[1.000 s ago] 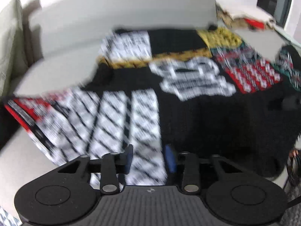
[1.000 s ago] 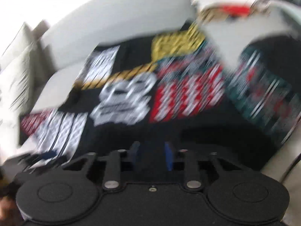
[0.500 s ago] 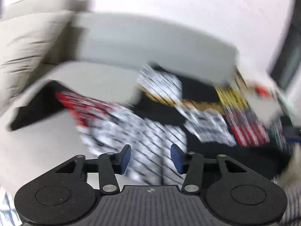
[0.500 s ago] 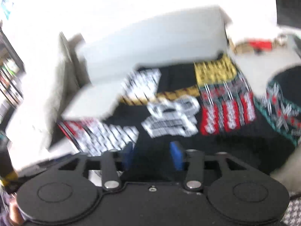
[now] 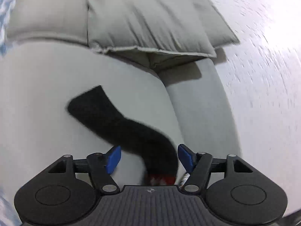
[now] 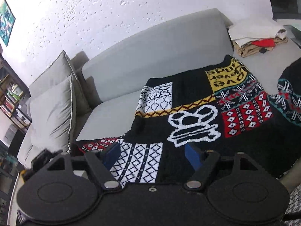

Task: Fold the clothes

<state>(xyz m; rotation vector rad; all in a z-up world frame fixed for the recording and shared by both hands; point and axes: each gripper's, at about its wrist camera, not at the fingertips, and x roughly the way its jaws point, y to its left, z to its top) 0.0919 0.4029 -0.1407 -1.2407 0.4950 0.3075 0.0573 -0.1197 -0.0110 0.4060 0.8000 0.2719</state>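
Left claw (image 5: 148, 155) gapes wide over the grey sofa seat (image 5: 47, 94), blue fingertips (image 5: 112, 158) clear of the cloth! A black sleeve (image 5: 120, 124) snakes from ten o'clock down between the jaws, touching neither. Grey cushions (image 5: 146, 18) sit at twelve. Over to the right wrist view: right claw (image 6: 152, 155) also spread wide, holding nothing, hovering at the near edge of the patchwork sweater (image 6: 197, 116) lying flat on the sofa. Folded clothes (image 6: 257, 39) stacked at two o'clock.
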